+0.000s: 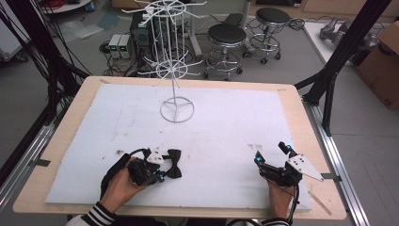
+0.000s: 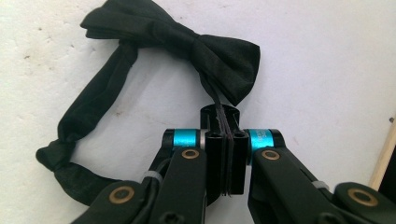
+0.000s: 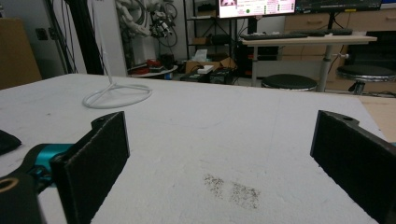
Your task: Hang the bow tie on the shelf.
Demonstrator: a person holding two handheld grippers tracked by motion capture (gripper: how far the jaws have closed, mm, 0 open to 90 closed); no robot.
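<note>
Pinching the bow tie (image 2: 187,44)'s thin strap – left tongs (image 2: 226,154); right tongs (image 3: 219,154) gape, holding nothing.

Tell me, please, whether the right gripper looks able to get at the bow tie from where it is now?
Probably yes. The right gripper is open and empty, with bare white mat between it and the bow tie. The left gripper already pinches the tie's strap.

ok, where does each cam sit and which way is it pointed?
High view: above the person's side, looking forward and down on the table; both hands, left gripper, right gripper.
Left gripper view: on the left gripper, facing down at the bow tie; jaws pinch its strap.
Right gripper view: on the right gripper, low, looking across the table; jaws apart.
Shared: wire stand.
</note>
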